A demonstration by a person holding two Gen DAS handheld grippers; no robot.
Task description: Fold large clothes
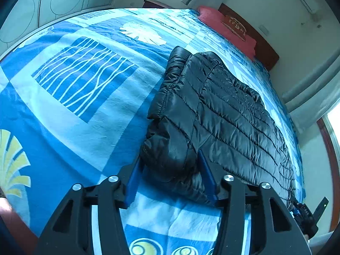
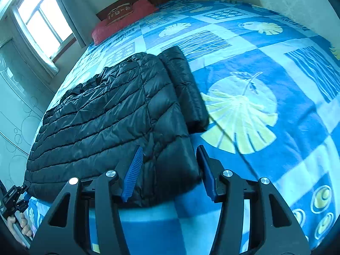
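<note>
Currently the black puffer jacket (image 1: 223, 114) lies on the bed (image 1: 89, 110), long axis running away from both grippers, with the left gripper (image 1: 172, 170) and right gripper (image 2: 170, 167) each spread around 1 near hem corner.

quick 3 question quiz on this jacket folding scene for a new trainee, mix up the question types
1. True or false: the black puffer jacket lies on a blue patterned bedspread.
2. Multiple choice: what sits at the head of the bed? A) a red pillow B) a green blanket C) a laptop
3. Short answer: how do the left gripper and right gripper stand relative to the jacket's near edge?

Key
1. True.
2. A.
3. Both are open, each with its blue fingers either side of a near corner of the jacket, not yet closed on it.
</note>
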